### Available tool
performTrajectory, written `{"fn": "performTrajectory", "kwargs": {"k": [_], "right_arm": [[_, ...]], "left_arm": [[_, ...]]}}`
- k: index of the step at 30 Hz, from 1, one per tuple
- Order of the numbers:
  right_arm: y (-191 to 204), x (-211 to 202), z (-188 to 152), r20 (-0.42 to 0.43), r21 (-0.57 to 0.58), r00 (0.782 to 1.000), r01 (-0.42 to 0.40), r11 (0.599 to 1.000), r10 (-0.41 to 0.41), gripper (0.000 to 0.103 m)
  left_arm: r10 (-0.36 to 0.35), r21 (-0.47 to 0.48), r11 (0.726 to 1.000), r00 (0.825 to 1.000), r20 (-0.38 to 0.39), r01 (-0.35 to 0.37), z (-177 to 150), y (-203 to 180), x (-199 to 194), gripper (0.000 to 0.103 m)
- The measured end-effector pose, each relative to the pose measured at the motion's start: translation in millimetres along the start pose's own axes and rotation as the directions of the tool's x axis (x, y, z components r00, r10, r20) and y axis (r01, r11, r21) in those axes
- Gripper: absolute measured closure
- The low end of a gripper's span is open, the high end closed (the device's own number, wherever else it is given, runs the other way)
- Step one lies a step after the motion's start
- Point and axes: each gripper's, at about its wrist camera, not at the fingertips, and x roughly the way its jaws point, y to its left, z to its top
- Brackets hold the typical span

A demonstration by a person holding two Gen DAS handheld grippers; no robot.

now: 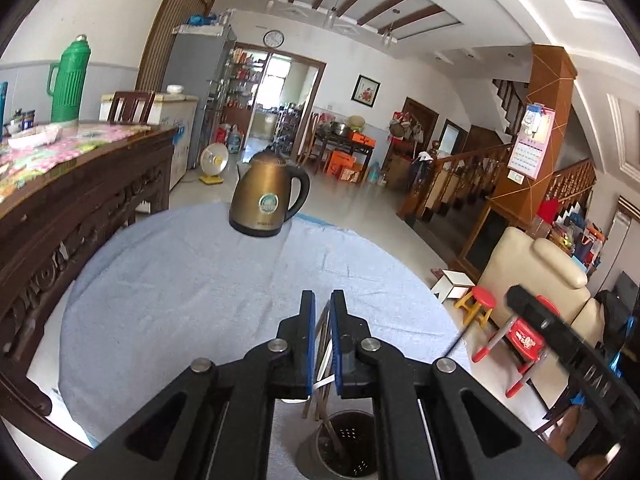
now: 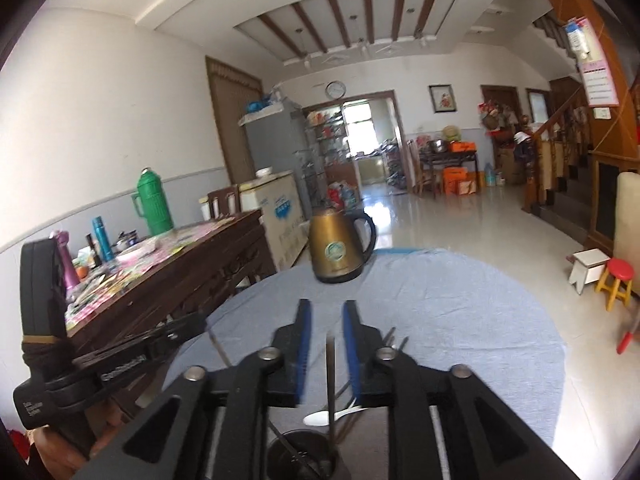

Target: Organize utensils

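A round table under a blue-grey cloth fills both views. In the left wrist view my left gripper has its blue pads close together on thin chopsticks held above a perforated metal utensil holder at the bottom edge. In the right wrist view my right gripper is open, with a dark chopstick standing loose between its fingers above the same holder. A metal spoon and more utensils lie on the cloth beneath.
A bronze electric kettle stands at the table's far edge, also in the right wrist view. A carved wooden sideboard with a green thermos is on the left. A cream sofa and red stools are on the right.
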Motion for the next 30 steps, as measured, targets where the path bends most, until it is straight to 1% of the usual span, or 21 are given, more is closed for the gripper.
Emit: {"fn": "performTrajectory", "kwargs": {"k": [1,2,3,4,5,8,12,20,25,27,28,30], "right_arm": [[-3,-3,-2,0.011,0.004,1.0,0.017,1.0,-0.017,0.065],[-9,-9,-5,0.029,0.009,0.999,0.038,0.999,-0.039,0.054],[-12,-16,-3,0.05,0.012,0.997,0.061,0.998,-0.061,0.045],[-13,-23,-3,0.069,0.011,0.994,0.082,0.997,-0.083,0.044],[-15,-29,-1,0.082,0.008,0.991,0.102,0.995,-0.102,0.044],[-24,-46,6,0.096,0.02,0.985,0.143,0.989,-0.145,0.044],[-33,-58,14,0.098,0.035,0.981,0.164,0.986,-0.167,0.044],[-34,-60,15,0.086,0.008,0.979,0.183,0.983,-0.183,0.044],[-43,-59,18,0.09,0.042,0.98,0.175,0.984,-0.178,0.044],[-45,-57,17,0.084,0.051,0.982,0.166,0.985,-0.17,0.044],[-45,-54,15,0.075,0.056,0.984,0.156,0.986,-0.16,0.044],[-44,-47,11,0.048,0.062,0.989,0.136,0.989,-0.139,0.044]], "left_arm": [[0.0,0.007,1.0,1.0,0.007,0.0,1,0,-4,0.088],[-0.003,0.014,1.0,1.0,0.024,0.003,0,0,-11,0.08],[-0.001,0.015,1.0,0.999,0.034,0.001,-1,0,-15,0.076],[0.0,0.014,1.0,0.999,0.042,-0.001,-1,0,-17,0.074],[-0.002,0.014,1.0,0.999,0.042,0.002,-2,1,-19,0.074],[-0.025,0.004,1.0,1.0,0.012,0.025,-7,1,-20,0.074],[-0.031,0.006,1.0,1.0,-0.001,0.031,-9,-1,-23,0.073],[-0.043,-0.01,0.999,0.999,-0.023,0.043,-9,-6,-18,0.073],[-0.051,0.005,0.999,0.998,-0.037,0.051,-10,-15,-15,0.072],[-0.045,0.019,0.999,0.998,-0.039,0.045,-10,-17,-17,0.067],[-0.042,0.02,0.999,0.998,-0.039,0.042,-10,-16,-17,0.062],[-0.031,0.016,0.999,0.999,-0.032,0.031,-10,-13,-19,0.06]]}}
